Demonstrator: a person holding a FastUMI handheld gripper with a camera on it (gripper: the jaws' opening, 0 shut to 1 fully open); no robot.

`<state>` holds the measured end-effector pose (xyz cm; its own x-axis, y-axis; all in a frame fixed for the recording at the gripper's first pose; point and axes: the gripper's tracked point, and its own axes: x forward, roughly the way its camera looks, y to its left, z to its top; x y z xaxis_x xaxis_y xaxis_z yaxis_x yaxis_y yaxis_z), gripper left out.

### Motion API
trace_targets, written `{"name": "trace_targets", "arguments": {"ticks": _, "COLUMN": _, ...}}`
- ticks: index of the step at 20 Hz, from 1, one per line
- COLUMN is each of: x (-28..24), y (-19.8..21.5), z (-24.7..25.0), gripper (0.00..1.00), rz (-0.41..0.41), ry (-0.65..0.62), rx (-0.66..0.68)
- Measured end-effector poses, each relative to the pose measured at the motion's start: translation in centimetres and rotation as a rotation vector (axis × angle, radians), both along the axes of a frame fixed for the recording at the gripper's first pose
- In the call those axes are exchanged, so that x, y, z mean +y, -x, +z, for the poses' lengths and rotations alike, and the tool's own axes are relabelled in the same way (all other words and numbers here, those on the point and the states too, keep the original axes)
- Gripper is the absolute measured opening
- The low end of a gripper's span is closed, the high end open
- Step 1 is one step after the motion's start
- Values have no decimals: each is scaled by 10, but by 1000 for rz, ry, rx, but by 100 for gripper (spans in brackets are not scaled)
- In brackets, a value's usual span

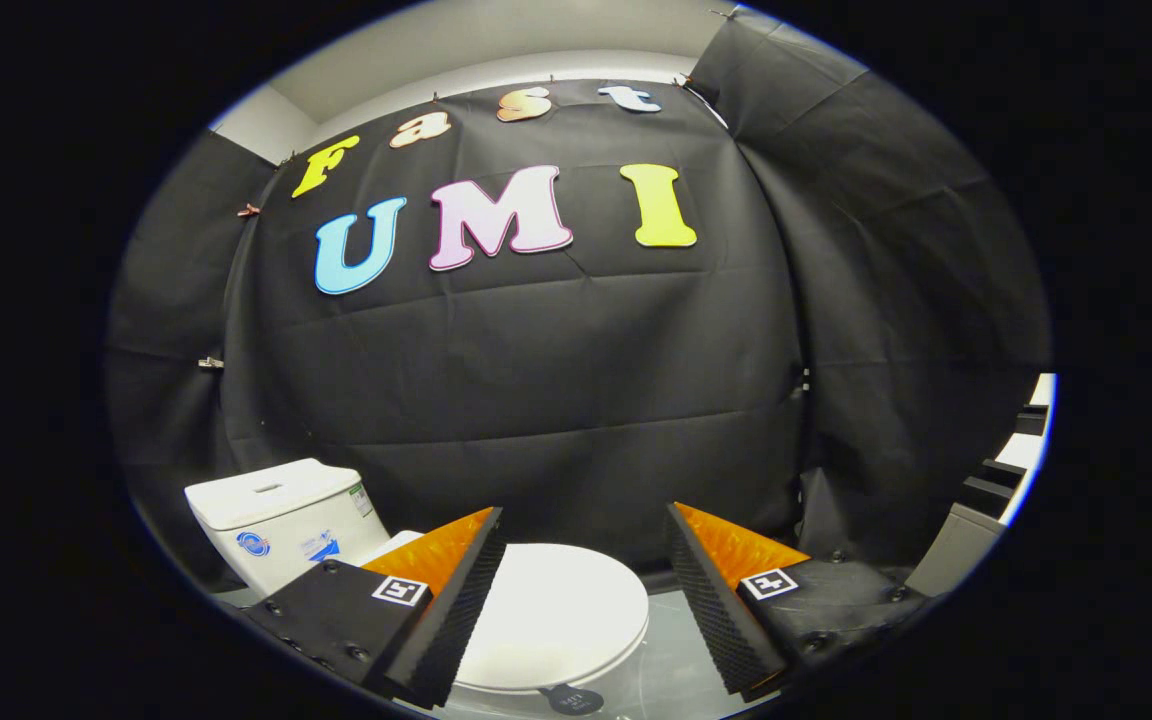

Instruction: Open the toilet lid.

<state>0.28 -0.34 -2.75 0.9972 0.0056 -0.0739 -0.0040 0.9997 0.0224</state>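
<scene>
While the claw (584, 600) hangs wide open and empty, the closed toilet lid (556, 610) lies just below at six o'clock, its cistern (281, 520) toward ten o'clock.

The tongs (584, 525) stand wide open, nothing held between them. The two fingers (456, 610) spread apart in a V, their black ribbed pads facing inward and their orange backs facing outward. Each finger base carries a square black-and-white marker. Neither finger touches anything. The tongs point forward and slightly downward.
</scene>
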Motion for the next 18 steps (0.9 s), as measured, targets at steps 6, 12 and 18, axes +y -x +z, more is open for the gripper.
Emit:
{"name": "trace_targets", "arguments": {"ticks": 6, "x": -1, "y": 0, "z": -3, "gripper": 98, "rz": 1, "ry": 0, "rx": 6}}
{"name": "trace_targets", "arguments": {"ticks": 12, "x": -6, "y": 0, "z": -23, "gripper": 98, "rz": -5, "ry": -26, "rx": 57}}
{"name": "trace_targets", "arguments": {"ticks": 18, "x": -13, "y": 6, "z": -55, "gripper": 98, "rz": -2, "ry": -23, "rx": 131}}
